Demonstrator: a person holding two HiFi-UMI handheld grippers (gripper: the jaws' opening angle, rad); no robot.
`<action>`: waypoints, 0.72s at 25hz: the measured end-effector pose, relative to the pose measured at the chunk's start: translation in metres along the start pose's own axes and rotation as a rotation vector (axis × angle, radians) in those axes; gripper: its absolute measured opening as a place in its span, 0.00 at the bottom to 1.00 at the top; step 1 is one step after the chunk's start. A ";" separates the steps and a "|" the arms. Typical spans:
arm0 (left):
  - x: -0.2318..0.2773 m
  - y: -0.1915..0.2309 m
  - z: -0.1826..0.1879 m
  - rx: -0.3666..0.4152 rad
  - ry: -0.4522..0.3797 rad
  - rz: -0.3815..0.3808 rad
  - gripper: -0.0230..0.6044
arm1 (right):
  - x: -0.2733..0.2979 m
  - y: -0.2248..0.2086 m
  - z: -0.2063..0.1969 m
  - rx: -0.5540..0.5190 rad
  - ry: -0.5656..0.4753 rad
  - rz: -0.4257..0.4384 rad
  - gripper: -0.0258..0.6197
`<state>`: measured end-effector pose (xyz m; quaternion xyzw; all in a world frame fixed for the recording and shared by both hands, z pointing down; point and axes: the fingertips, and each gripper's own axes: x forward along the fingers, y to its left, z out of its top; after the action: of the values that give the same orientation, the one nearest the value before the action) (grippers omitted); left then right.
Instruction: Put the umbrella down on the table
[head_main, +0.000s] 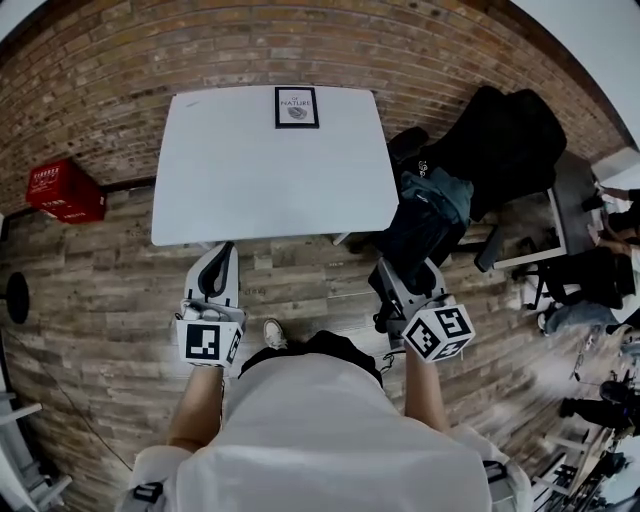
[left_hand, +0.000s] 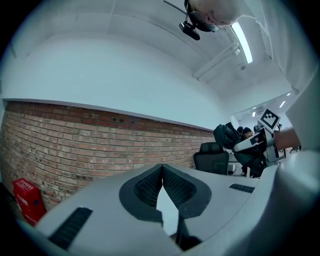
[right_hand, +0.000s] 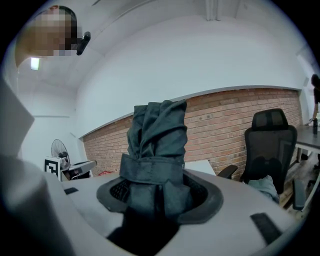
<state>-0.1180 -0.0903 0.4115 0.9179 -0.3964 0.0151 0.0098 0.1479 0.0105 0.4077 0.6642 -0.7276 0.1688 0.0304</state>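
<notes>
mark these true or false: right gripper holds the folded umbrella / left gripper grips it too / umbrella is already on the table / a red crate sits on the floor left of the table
1. The right gripper holds the folded umbrella. True.
2. The left gripper grips it too. False: its jaws are together with nothing between them.
3. The umbrella is already on the table. False: it is in the right gripper, short of the table, which carries a framed sign.
4. A red crate sits on the floor left of the table. True.

White T-shirt (head_main: 330, 440), pale grey left claw (head_main: 224, 252), matching right claw (head_main: 388, 272)
</notes>
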 end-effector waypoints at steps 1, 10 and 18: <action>0.004 0.000 -0.002 -0.005 0.004 -0.006 0.07 | 0.005 -0.001 0.001 0.003 0.001 -0.002 0.42; 0.043 0.004 0.001 0.007 0.005 0.007 0.07 | 0.058 -0.026 0.014 0.014 -0.010 0.039 0.42; 0.074 0.012 0.015 0.049 -0.008 0.045 0.07 | 0.094 -0.045 0.030 0.022 -0.029 0.089 0.42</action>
<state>-0.0756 -0.1533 0.3990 0.9087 -0.4167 0.0211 -0.0145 0.1861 -0.0902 0.4142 0.6337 -0.7550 0.1684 0.0052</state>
